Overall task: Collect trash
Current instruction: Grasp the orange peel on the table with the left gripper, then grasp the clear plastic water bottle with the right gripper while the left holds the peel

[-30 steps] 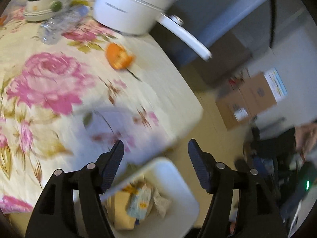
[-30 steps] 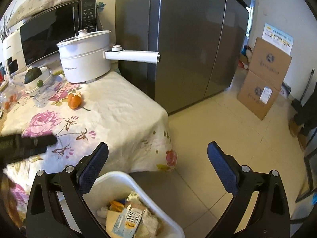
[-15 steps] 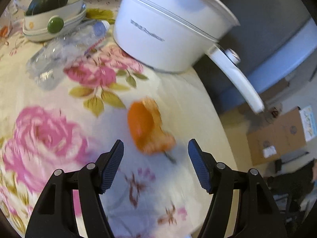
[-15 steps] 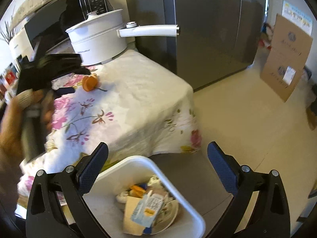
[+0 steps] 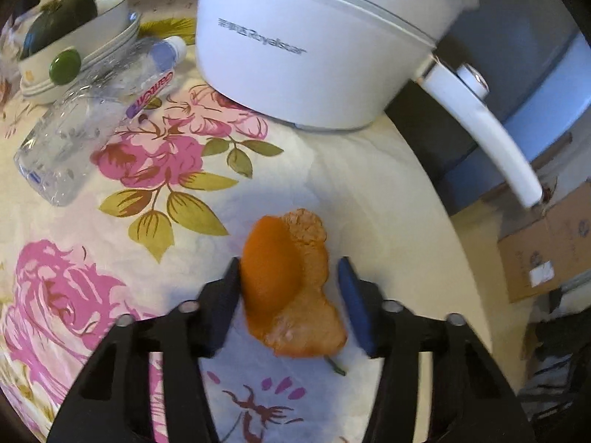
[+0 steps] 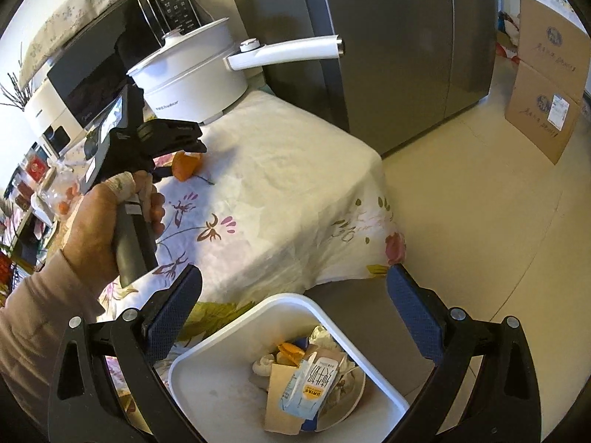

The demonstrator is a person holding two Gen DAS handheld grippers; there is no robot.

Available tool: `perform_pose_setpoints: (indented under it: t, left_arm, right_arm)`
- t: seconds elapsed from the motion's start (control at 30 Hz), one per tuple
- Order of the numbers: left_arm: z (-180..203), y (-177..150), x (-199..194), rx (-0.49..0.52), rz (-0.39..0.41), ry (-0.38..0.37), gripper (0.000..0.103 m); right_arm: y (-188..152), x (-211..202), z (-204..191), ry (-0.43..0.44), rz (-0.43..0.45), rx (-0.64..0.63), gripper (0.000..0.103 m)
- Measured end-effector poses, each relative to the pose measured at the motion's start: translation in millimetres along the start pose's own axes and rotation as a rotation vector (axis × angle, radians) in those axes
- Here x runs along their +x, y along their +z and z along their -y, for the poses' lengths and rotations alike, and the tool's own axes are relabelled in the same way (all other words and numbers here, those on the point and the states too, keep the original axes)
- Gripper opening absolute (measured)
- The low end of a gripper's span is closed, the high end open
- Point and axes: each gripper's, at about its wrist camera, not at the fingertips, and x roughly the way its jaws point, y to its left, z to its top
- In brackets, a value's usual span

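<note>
An orange peel (image 5: 291, 284) lies on the flowered tablecloth (image 5: 351, 184), near the table's right edge. My left gripper (image 5: 288, 264) is down around it and its jaws are closing: the left pad is against the peel, the right pad stands a small gap off. In the right wrist view a hand (image 6: 99, 221) holds that gripper at the peel (image 6: 186, 164). My right gripper (image 6: 293, 284) hangs open and empty above the white trash bin (image 6: 207, 387), which holds cartons, paper and scraps. An empty clear plastic bottle (image 5: 85, 122) lies on the cloth at the left.
A white electric pot (image 5: 306, 48) with a long handle stands just behind the peel. Stacked bowls (image 5: 74, 37) with green fruit sit at the far left. A microwave (image 6: 96, 70), a grey fridge (image 6: 388, 55) and a cardboard box (image 6: 543, 85) stand around the table.
My left gripper swept from over the bin across the table to the orange peel, came down around it, and its jaws narrowed. The right gripper tilted further down toward the bin.
</note>
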Motion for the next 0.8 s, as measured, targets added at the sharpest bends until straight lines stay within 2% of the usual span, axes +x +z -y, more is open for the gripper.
perform_pose_setpoints:
  t: [0.07,0.23,0.43,0.5,0.63,0.67,0.73,0.8]
  left_arm:
    - [-4,-3,-2,0.013,0.003,-0.025,0.032]
    - [-20,-15,-15,0.022,-0.003,-0.101,0.013]
    - [-69,-41,-68,-0.007,0.018,-0.221,0.012]
    - [-89,-46,-92,-0.031,0.044,-0.259,0.012]
    - [-147,-60,-167,-0.106,0.189,-0.308,0.012]
    - [-158,-62,-180,-0.115,0.218,-0.305,0.012]
    - [-189,-68,-215,-0.134,0.325,-0.267,0.012]
    - [-209,-65,-234,-0.171,0.388,-0.248,0.012]
  right_arm:
    - [0,2,-2,-0.01,-0.004,-0.004,0.096]
    - [0,13,-6,-0.043,-0.02,-0.006,0.096]
    - [2,33,-28,-0.091,-0.03,-0.052,0.096]
    - [8,42,-43,-0.057,-0.043,-0.065,0.096]
    - [41,64,-89,0.0,-0.044,-0.099,0.096]
    - [50,71,-100,0.024,-0.048,-0.093,0.096]
    - [80,92,-135,0.126,-0.091,-0.044,0.096]
    - [103,112,-167,0.198,-0.118,0.008,0.095]
